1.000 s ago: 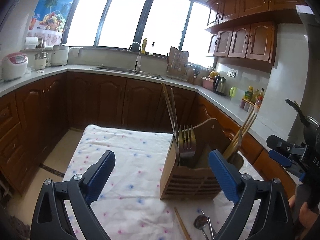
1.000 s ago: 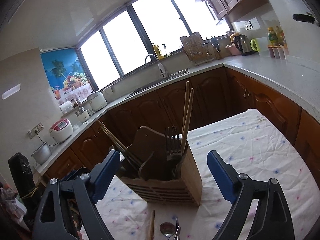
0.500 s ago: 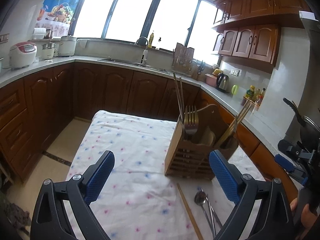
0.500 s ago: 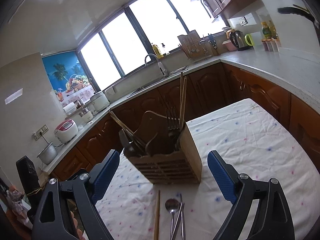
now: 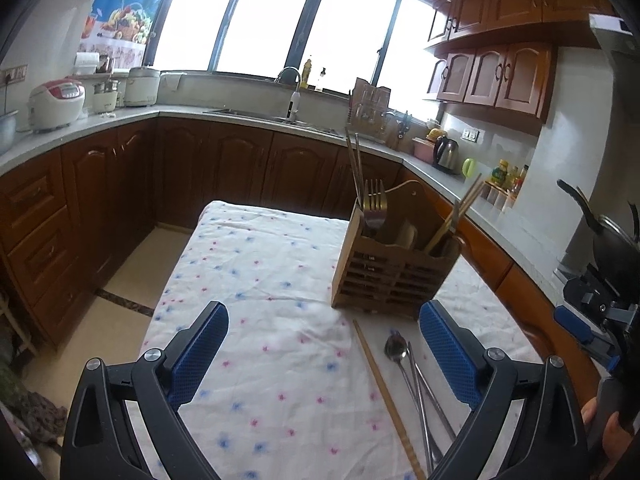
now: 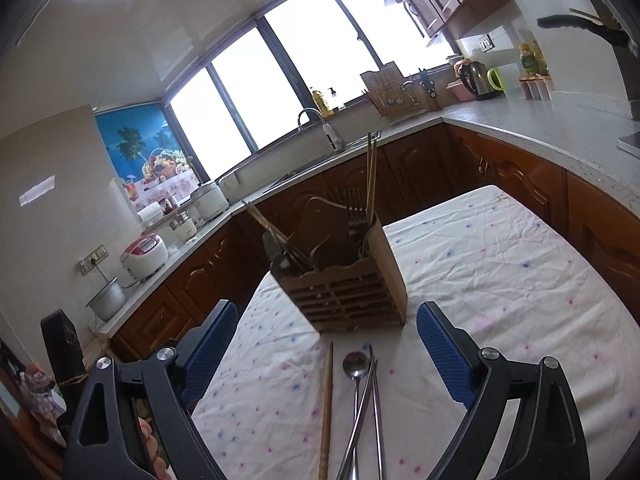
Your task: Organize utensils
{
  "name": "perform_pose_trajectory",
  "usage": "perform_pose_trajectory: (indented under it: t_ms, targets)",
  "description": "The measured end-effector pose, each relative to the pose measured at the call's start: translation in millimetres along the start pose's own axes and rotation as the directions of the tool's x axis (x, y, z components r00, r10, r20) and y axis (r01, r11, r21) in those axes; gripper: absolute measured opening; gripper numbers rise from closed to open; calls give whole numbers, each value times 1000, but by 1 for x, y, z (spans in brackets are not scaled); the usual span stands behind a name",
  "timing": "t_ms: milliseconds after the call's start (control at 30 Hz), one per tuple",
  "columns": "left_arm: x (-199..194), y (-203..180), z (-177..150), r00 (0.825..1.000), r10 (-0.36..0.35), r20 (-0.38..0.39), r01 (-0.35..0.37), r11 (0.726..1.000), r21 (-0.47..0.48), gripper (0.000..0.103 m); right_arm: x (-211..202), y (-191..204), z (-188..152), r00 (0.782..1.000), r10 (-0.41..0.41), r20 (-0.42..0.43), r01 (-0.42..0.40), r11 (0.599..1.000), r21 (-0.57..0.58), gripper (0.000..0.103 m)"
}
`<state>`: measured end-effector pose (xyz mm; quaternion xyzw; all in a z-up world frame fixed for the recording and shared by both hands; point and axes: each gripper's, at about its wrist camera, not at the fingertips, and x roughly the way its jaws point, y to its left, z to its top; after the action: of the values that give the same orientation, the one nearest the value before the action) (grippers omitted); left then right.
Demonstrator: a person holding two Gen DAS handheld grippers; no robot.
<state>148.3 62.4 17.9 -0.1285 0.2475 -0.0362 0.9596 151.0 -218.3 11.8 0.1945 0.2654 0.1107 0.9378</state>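
Note:
A slatted wooden utensil holder (image 5: 390,276) (image 6: 344,294) stands on the floral tablecloth (image 5: 256,280), with forks (image 5: 375,208) and chopsticks (image 5: 466,210) upright in it. In front of it lie a wooden chopstick (image 5: 384,392) (image 6: 327,404), a metal spoon (image 5: 396,350) (image 6: 355,364) and metal chopsticks (image 6: 376,408). My left gripper (image 5: 324,356) hovers open above the cloth, nothing between its blue pads. My right gripper (image 6: 326,350) is open too, over the loose utensils. The right gripper also shows at the left wrist view's right edge (image 5: 588,328).
Brown kitchen cabinets and a grey counter (image 5: 120,116) wrap around the table. On the counter are a rice cooker (image 5: 56,104), a sink tap (image 5: 294,92) and a kettle (image 5: 444,154). A dark pan handle (image 5: 576,200) sticks out at right. Floor lies left of the table.
Both grippers have drawn back from the holder and tilted down. The holder looks smaller, and the loose chopstick, spoon and metal chopsticks have come fully into view.

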Motion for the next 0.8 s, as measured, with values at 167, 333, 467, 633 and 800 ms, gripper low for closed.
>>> perform_pose_trajectory:
  t_ms: [167,333,467,633,800]
  targets:
    - [-27,-10,-10,1000,17,20,-18,998,57,101,-17,8,-12,1000,-11,11,11,999,-50,93]
    - [-50,-17,-24,997,38,65,-46,992,121,102,-35,18,-23,997,-53,64,61,988,-139,96]
    - [-64,-21,-38,995,51,91,-66,984,167,102,-50,28,-33,990,-73,124,98,971,-216,102]
    - [-78,-22,-46,992,65,110,-86,977,193,102,-67,45,-41,982,-62,181,118,942,-315,103]
    - [-88,-19,-46,989,64,132,-89,977,193,102,-73,57,-45,981,-55,186,123,919,-376,103]
